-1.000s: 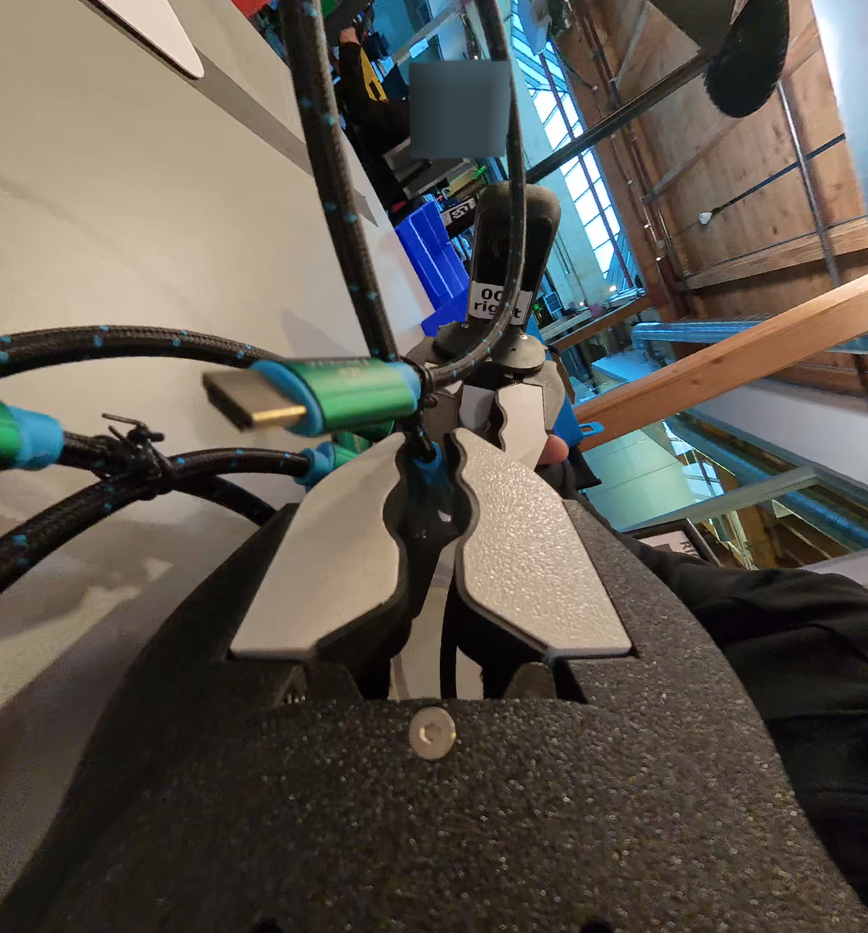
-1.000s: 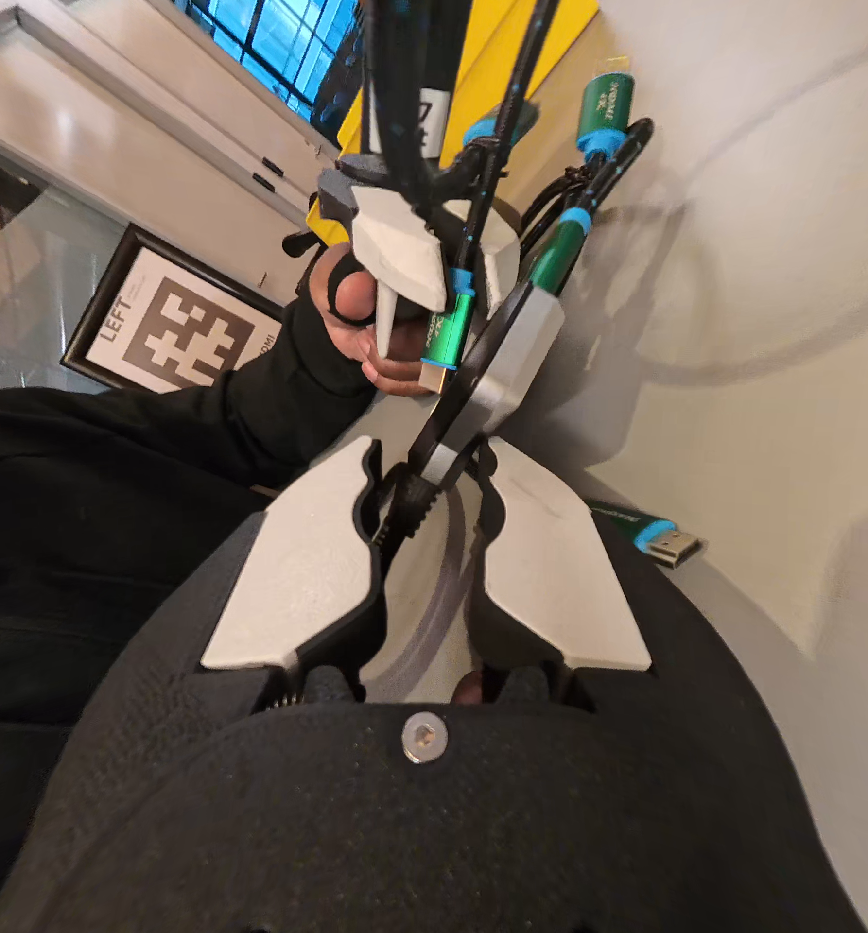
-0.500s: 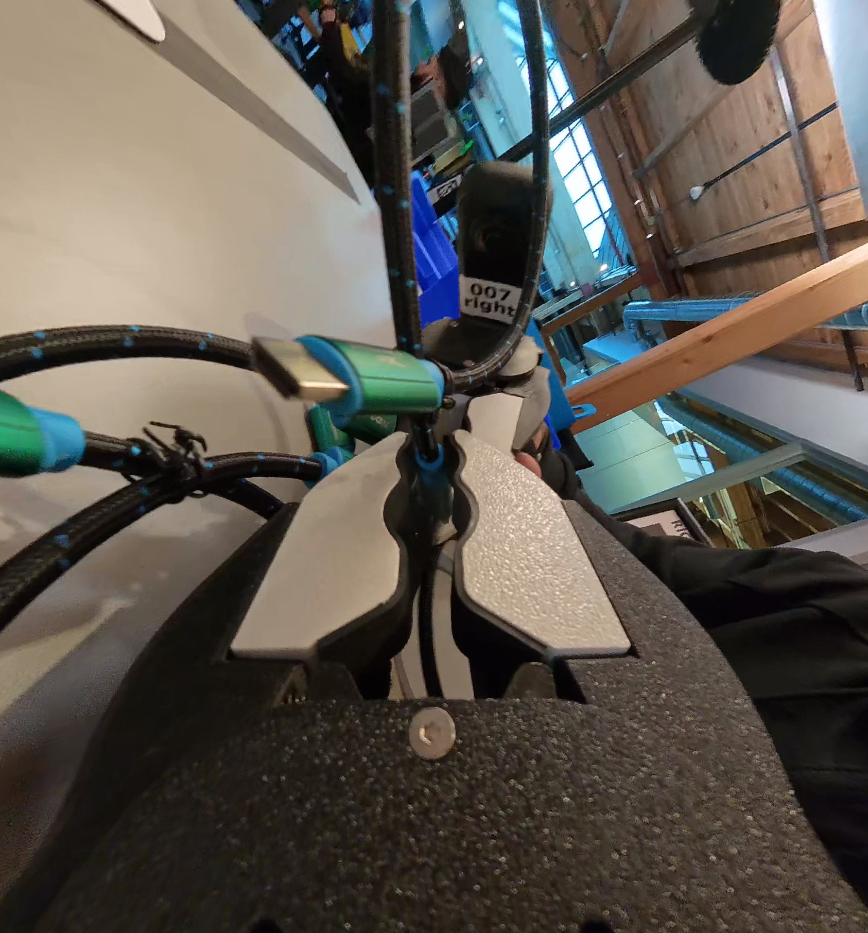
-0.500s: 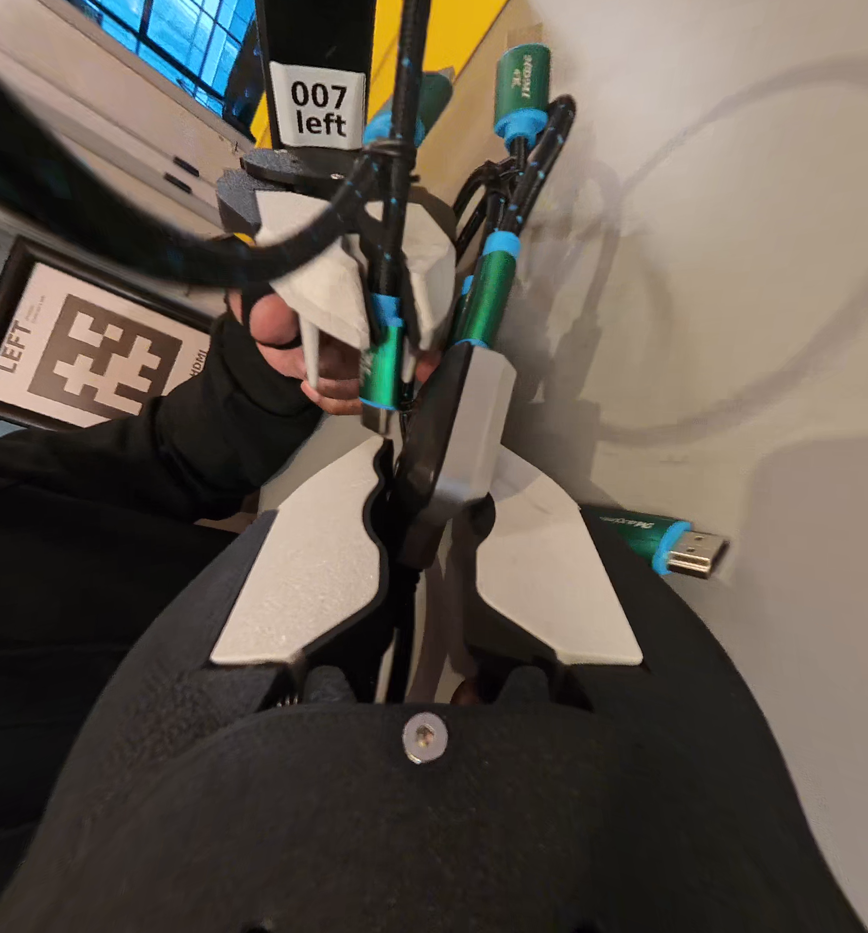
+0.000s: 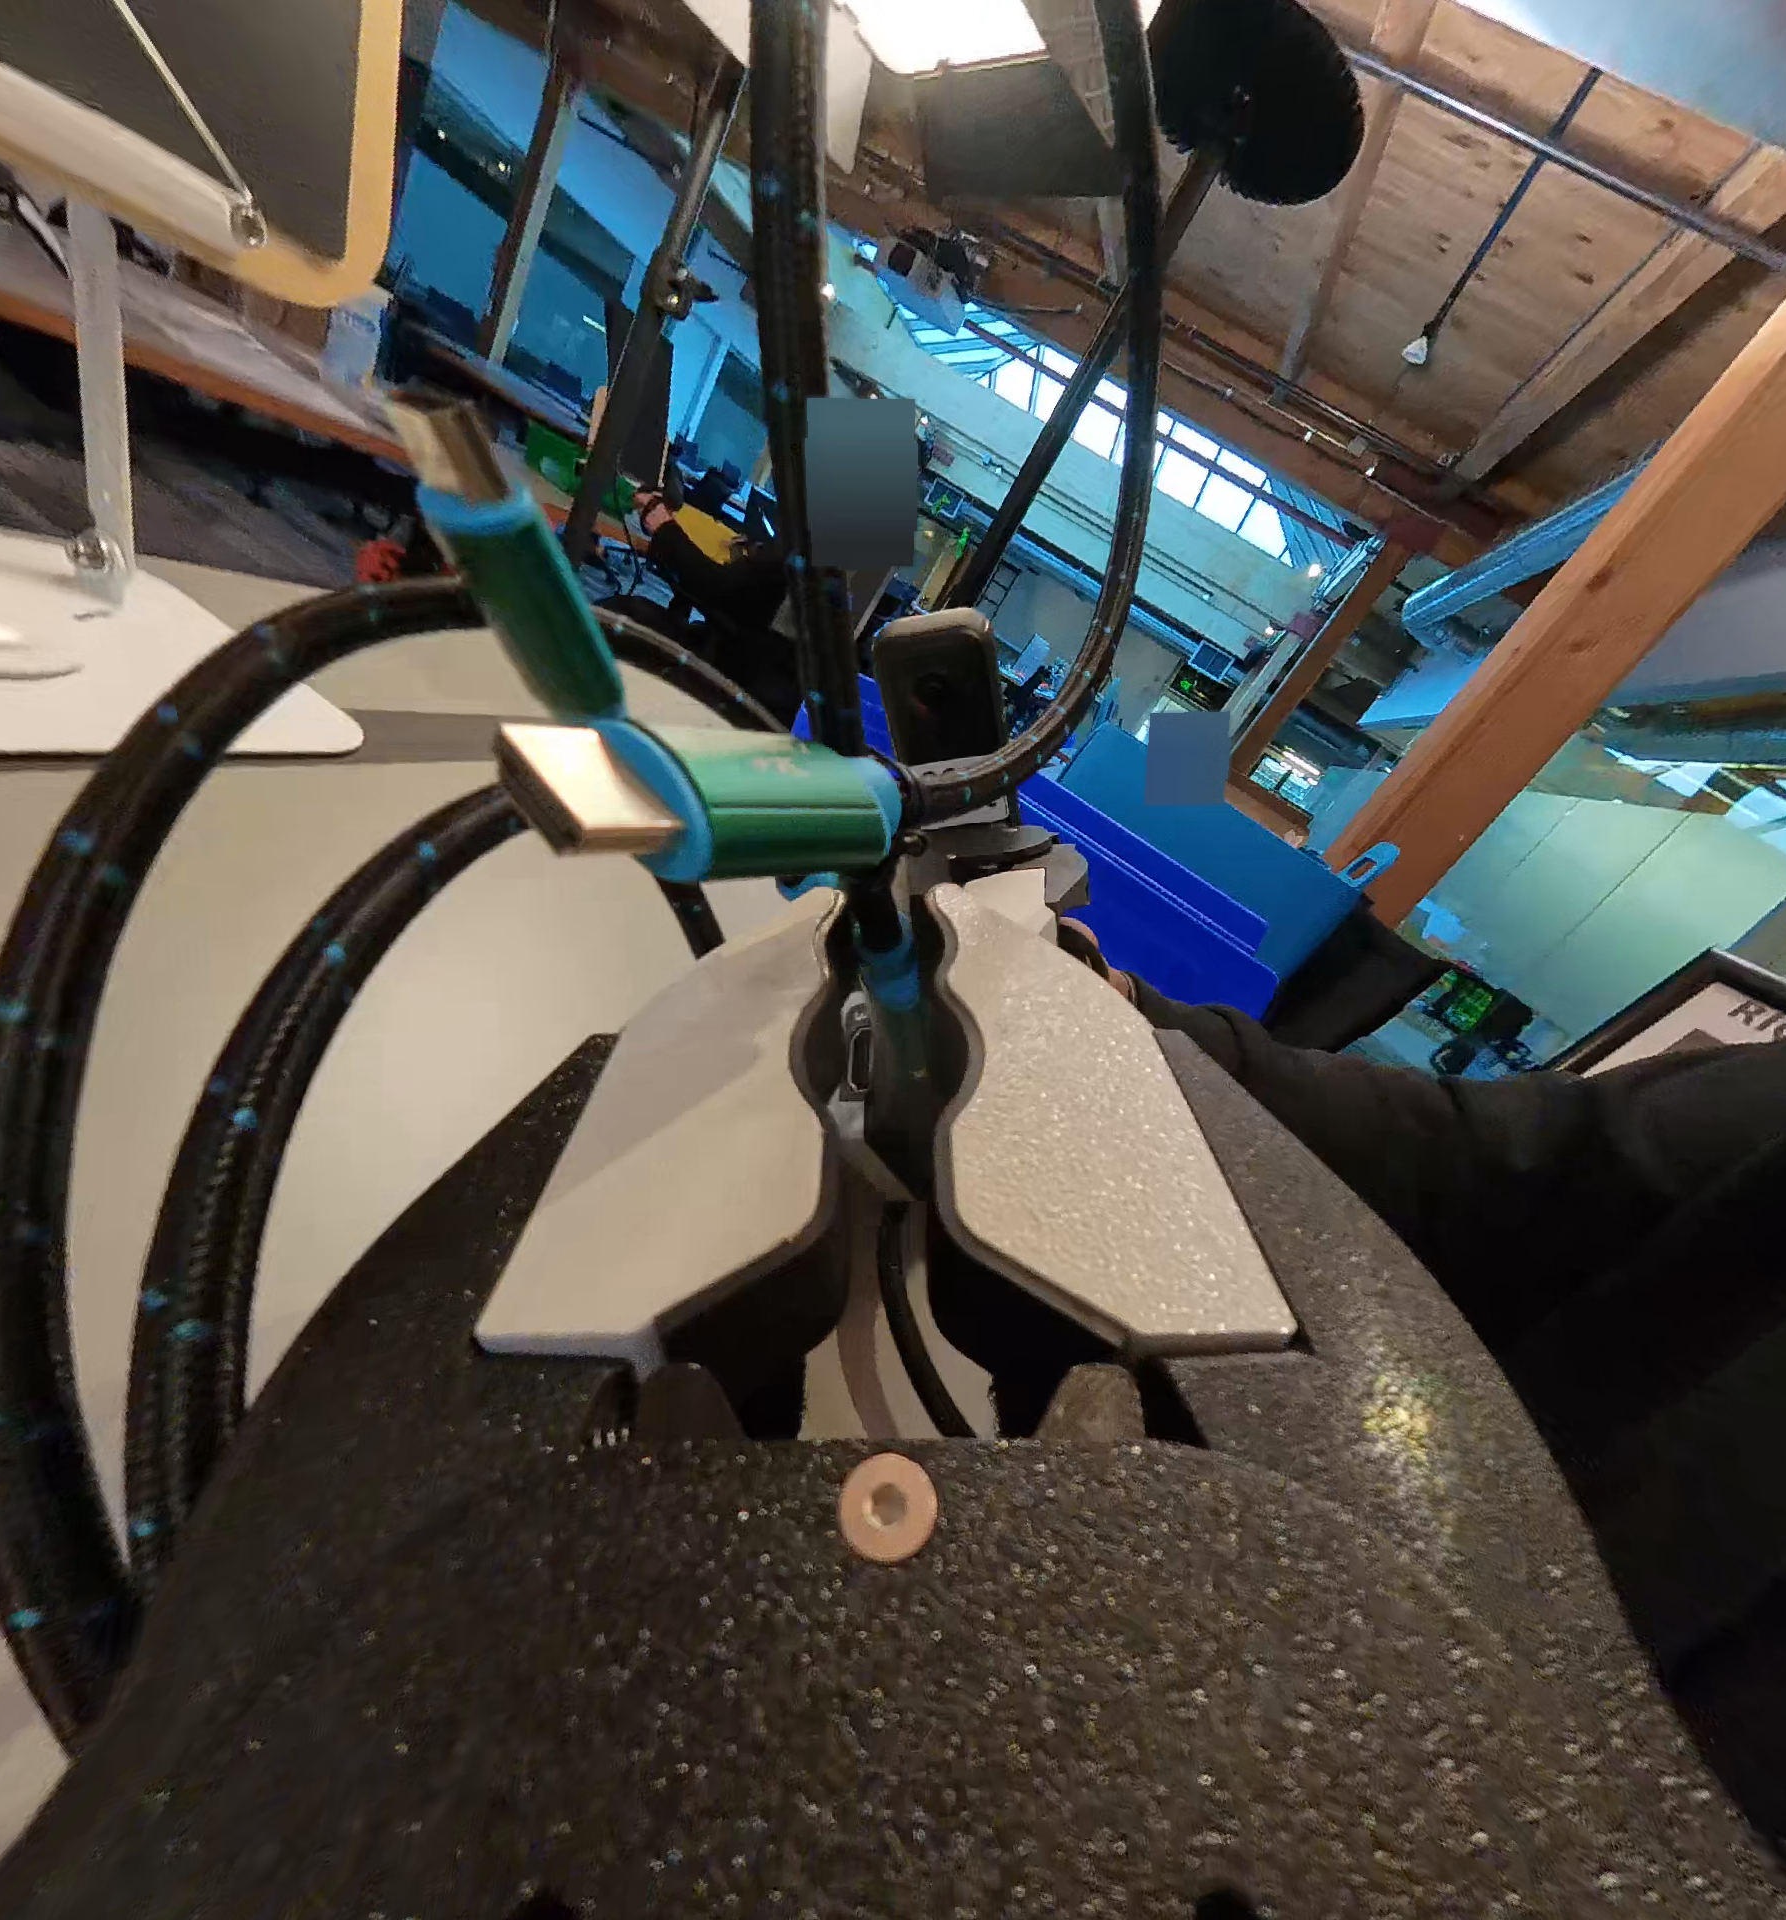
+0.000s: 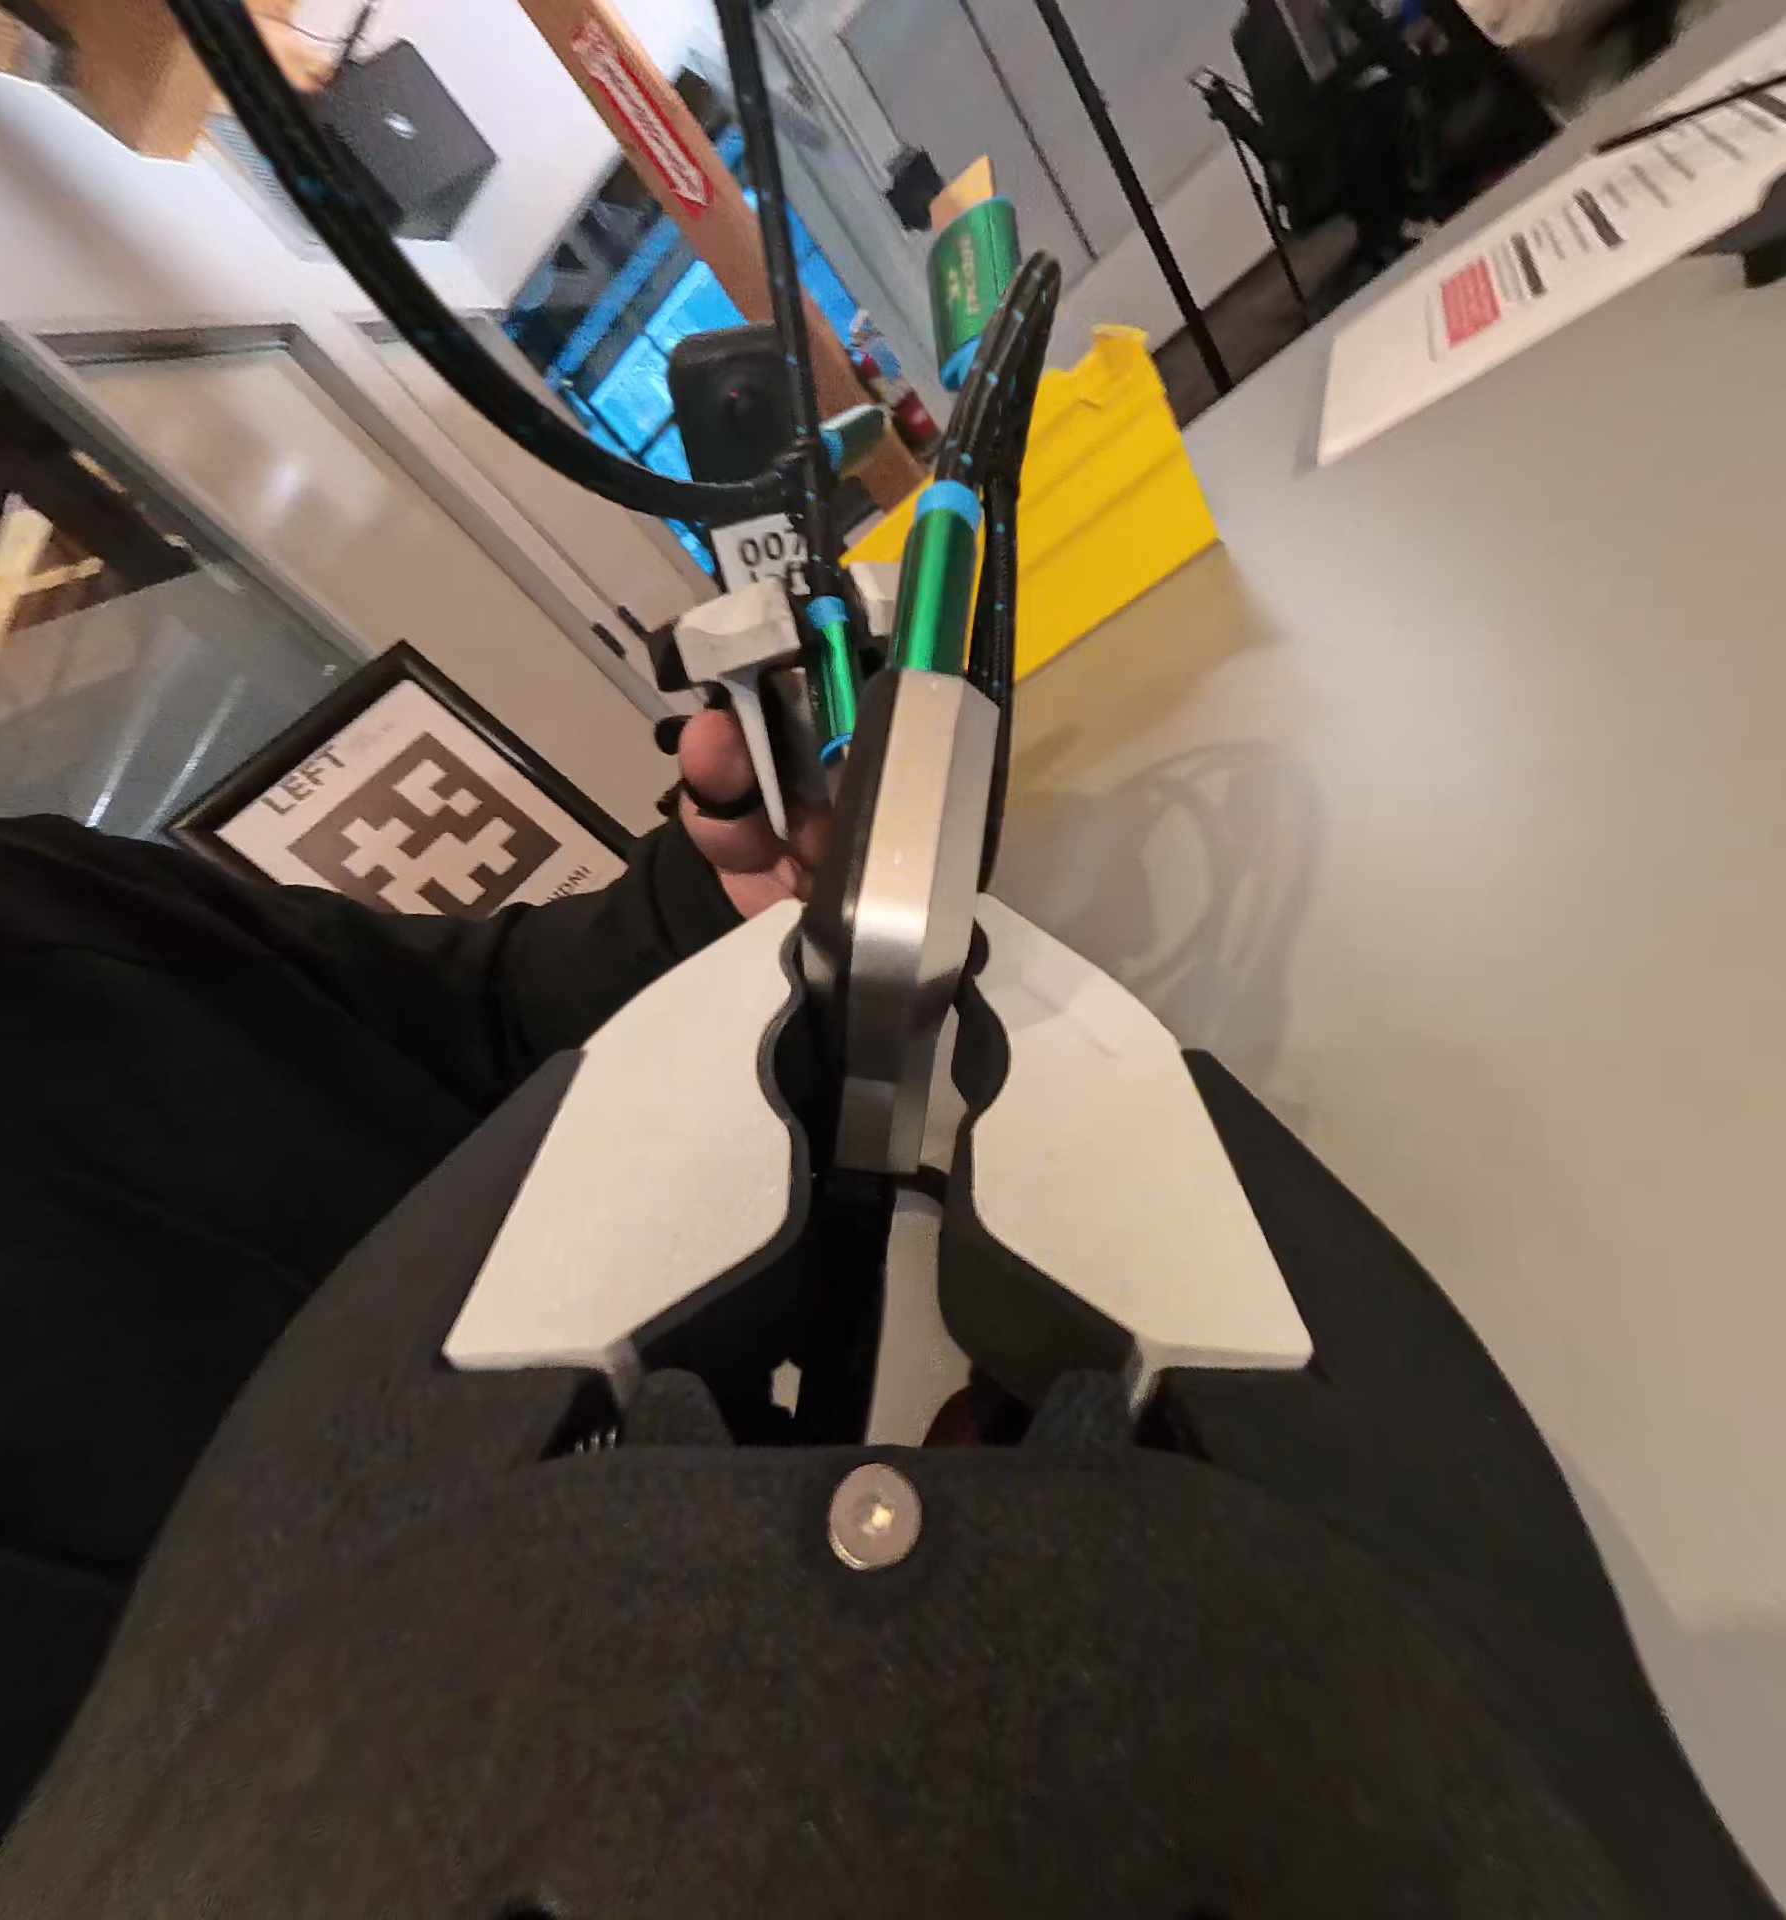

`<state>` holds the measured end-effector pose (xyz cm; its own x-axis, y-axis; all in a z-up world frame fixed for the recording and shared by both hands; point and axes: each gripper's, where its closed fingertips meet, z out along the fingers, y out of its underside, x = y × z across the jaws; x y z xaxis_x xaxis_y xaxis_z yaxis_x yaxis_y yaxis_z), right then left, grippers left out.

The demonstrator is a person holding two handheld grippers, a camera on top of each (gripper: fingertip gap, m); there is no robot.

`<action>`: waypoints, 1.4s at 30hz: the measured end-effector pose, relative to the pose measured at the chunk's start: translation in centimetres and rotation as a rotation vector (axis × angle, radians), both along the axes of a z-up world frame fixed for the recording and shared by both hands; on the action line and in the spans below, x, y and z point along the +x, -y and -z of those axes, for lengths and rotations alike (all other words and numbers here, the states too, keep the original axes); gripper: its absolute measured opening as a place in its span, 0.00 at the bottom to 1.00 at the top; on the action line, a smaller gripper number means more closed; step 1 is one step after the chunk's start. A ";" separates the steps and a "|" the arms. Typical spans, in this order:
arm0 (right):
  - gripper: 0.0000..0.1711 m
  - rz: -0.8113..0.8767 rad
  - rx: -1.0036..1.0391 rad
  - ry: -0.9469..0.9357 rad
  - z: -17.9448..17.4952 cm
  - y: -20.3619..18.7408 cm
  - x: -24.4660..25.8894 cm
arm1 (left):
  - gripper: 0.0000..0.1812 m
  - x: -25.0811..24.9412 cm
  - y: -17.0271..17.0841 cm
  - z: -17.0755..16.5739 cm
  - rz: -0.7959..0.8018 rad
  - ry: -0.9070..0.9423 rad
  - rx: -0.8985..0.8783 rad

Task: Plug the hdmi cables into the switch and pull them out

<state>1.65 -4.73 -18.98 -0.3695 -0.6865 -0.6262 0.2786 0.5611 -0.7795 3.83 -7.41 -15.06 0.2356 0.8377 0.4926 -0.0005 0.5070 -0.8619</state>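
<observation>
My right gripper is shut on the silver HDMI switch and holds it upright above the grey table. A green HDMI plug sits in the switch's far end. My left gripper is shut on another green plug with a blue collar, right at a port on the switch's side. The left gripper also shows in the right wrist view, with its plug against the switch. Two loose green plugs hang on black braided cables.
A yellow bin and printed sheets lie on the table beyond the switch. A framed marker card stands at the left. Blue bins and a white stand base are at the table's far side. Some 6 cm of space lies between my two pairs of fingers.
My right gripper's fingers have closed on the switch, which earlier stood loose between them. Both grippers have turned, and the left gripper's plug has come up against the switch's side.
</observation>
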 end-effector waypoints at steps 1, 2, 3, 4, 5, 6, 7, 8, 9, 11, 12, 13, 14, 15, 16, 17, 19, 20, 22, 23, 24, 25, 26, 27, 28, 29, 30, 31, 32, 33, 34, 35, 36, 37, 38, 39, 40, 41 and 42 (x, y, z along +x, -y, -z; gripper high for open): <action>0.14 -0.015 -0.018 0.015 -0.3 -0.2 0.2 | 0.06 0.0 -0.2 -0.1 0.000 -0.009 -0.015; 0.14 -0.029 -0.034 0.024 -0.5 -0.4 0.4 | 0.06 -0.1 -0.4 -0.2 0.001 -0.016 -0.031; 0.14 -0.044 -0.049 0.035 -0.8 -0.6 0.6 | 0.06 -0.1 -0.6 -0.2 0.004 -0.021 -0.050; 0.14 -0.060 -0.065 0.050 -1.1 -0.9 0.8 | 0.06 -0.2 -0.8 -0.1 0.010 -0.025 -0.074; 0.14 -0.074 -0.080 0.063 -1.4 -1.1 1.0 | 0.06 -0.2 -1.0 -0.1 0.016 -0.027 -0.104; 0.14 -0.084 -0.095 0.068 -1.6 -1.4 1.1 | 0.06 -0.2 -1.2 -0.2 0.019 -0.043 -0.133; 0.14 -0.089 -0.110 0.069 -1.7 -1.5 1.1 | 0.06 -0.1 -1.5 -0.4 0.030 -0.065 -0.149; 0.14 -0.090 -0.119 0.072 -1.8 -1.6 1.1 | 0.06 0.0 -1.8 -0.8 0.048 -0.089 -0.145; 0.14 -0.090 -0.125 0.079 -1.9 -1.6 1.1 | 0.06 0.2 -2.0 -1.1 0.069 -0.111 -0.128; 0.14 -0.088 -0.130 0.085 -1.9 -1.6 1.0 | 0.06 0.3 -2.4 -1.4 0.098 -0.128 -0.108; 0.14 -0.087 -0.129 0.085 -1.9 -1.6 1.1 | 0.06 0.3 -2.4 -1.3 0.099 -0.131 -0.111; 0.14 -0.087 -0.126 0.083 -1.8 -1.6 1.1 | 0.06 0.3 -2.4 -1.3 0.099 -0.135 -0.109; 0.14 -0.088 -0.124 0.081 -1.8 -1.6 1.2 | 0.06 0.2 -2.4 -1.3 0.102 -0.142 -0.100; 0.14 -0.091 -0.120 0.078 -1.8 -1.6 1.3 | 0.06 0.2 -2.3 -1.2 0.102 -0.150 -0.090; 0.14 -0.089 -0.117 0.076 -1.8 -1.6 1.3 | 0.06 0.2 -2.2 -1.2 0.101 -0.161 -0.078; 0.14 -0.085 -0.116 0.076 -1.7 -1.5 1.3 | 0.06 0.2 -2.1 -1.2 0.101 -0.169 -0.060; 0.14 -0.075 -0.118 0.077 -1.8 -1.4 1.3 | 0.06 0.1 -2.0 -1.3 0.091 -0.187 -0.026; 0.14 -0.071 -0.121 0.080 -1.9 -1.4 1.3 | 0.06 0.1 -1.8 -1.4 0.084 -0.200 -0.003; 0.14 -0.066 -0.126 0.085 -2.0 -1.3 1.3 | 0.06 0.0 -1.5 -1.7 0.062 -0.236 0.049; 0.14 -0.061 -0.127 0.088 -2.1 -1.2 1.4 | 0.06 0.0 -1.4 -1.8 0.048 -0.255 0.078; 0.14 -0.055 -0.126 0.092 -2.1 -1.2 1.4 | 0.06 0.0 -1.2 -1.9 0.034 -0.271 0.104; 0.14 -0.050 -0.125 0.095 -2.1 -1.1 1.4 | 0.06 -0.1 -1.1 -1.9 0.018 -0.285 0.121; 0.14 -0.046 -0.125 0.096 -2.1 -1.0 1.4 | 0.06 -0.1 -1.0 -1.9 0.005 -0.296 0.133; 0.14 -0.040 -0.126 0.092 -2.0 -1.0 1.3 | 0.06 -0.1 -0.9 -1.9 0.002 -0.295 0.144; 0.14 -0.033 -0.128 0.087 -1.9 -0.9 1.3 | 0.06 -0.2 -0.9 -1.7 0.003 -0.283 0.149; 0.14 -0.025 -0.130 0.081 -1.8 -0.8 1.2 | 0.06 -0.3 -0.8 -1.6 0.005 -0.272 0.151; 0.14 -0.016 -0.132 0.078 -1.8 -0.7 1.2 | 0.06 -0.3 -0.7 -1.5 0.004 -0.266 0.156; 0.13 -0.004 -0.137 0.078 -1.8 -0.6 1.2 | 0.06 -0.3 -0.5 -1.4 0.002 -0.266 0.168; 0.13 0.006 -0.141 0.076 -1.8 -0.5 1.2 | 0.06 -0.2 -0.4 -1.3 0.000 -0.266 0.183; 0.13 0.016 -0.144 0.072 -1.8 -0.4 1.2 | 0.06 -0.2 -0.2 -1.3 0.000 -0.265 0.196; 0.13 0.024 -0.145 0.070 -1.8 -0.3 1.2 | 0.06 -0.2 -0.1 -1.3 0.000 -0.263 0.208; 0.13 0.031 -0.143 0.070 -1.8 -0.2 1.2 | 0.06 -0.2 0.0 -1.2 -0.001 -0.260 0.220; 0.13 0.036 -0.141 0.069 -1.8 -0.1 1.2 | 0.06 -0.2 0.1 -1.1 -0.001 -0.260 0.234; 0.13 0.041 -0.138 0.072 -1.8 0.0 1.2 | 0.06 -0.2 0.2 -1.1 -0.001 -0.261 0.250; 0.13 0.042 -0.137 0.075 -1.8 0.0 1.3 | 0.06 -0.2 0.3 -1.1 0.000 -0.264 0.270; 0.13 0.040 -0.139 0.074 -1.8 0.0 1.4 | 0.06 -0.1 0.4 -1.2 0.003 -0.270 0.290; 0.14 0.029 -0.143 0.068 -1.8 -0.1 1.5 | 0.06 -0.1 0.4 -1.3 0.005 -0.274 0.302; 0.14 0.014 -0.147 0.070 -1.9 -0.2 1.7 | 0.06 0.0 0.3 -1.5 0.009 -0.292 0.308; 0.14 0.002 -0.150 0.077 -2.0 -0.3 1.8 | 0.06 0.2 0.2 -1.9 0.010 -0.327 0.313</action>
<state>3.49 -4.44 -16.93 -0.3253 -0.7741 -0.5431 0.3419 0.4392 -0.8308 4.06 -7.59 -13.12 0.4284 0.6571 0.6202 -0.2410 0.7446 -0.6225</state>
